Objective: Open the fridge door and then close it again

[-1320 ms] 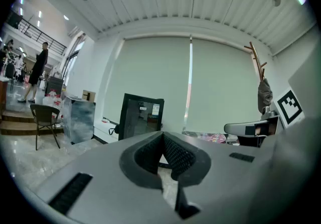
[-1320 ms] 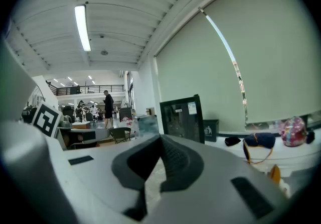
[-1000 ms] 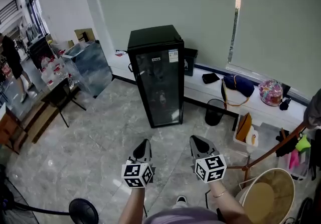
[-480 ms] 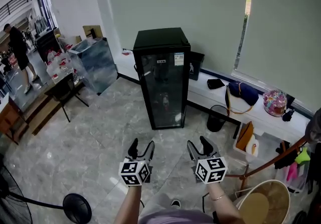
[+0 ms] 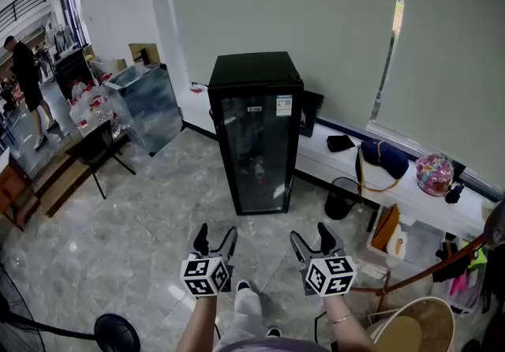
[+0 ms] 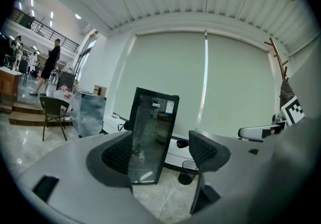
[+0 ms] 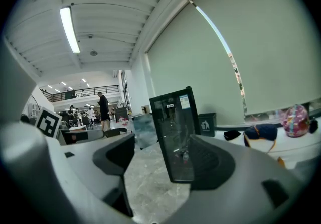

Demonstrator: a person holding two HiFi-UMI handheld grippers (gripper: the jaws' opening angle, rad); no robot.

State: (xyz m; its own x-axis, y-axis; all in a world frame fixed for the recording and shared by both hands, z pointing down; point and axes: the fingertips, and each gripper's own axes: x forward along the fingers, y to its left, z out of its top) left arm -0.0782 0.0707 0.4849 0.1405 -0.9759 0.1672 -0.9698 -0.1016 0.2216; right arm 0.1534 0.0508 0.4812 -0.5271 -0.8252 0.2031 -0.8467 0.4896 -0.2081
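The left gripper (image 5: 216,234) and right gripper (image 5: 310,235) had just been opening, jaws wide and empty, apparently readied for the closed glass-door fridge (image 5: 259,145) standing well ahead of them.

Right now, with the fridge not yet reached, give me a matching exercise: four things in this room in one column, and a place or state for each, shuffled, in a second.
Things:
1. fridge door
2. black bin
3. blue bag
4. person in black

Place or state:
a. lying on the white ledge
b. shut
c. standing at the far left
d. on the floor in front of the ledge

Pairs: 1-b, 2-d, 3-a, 4-c
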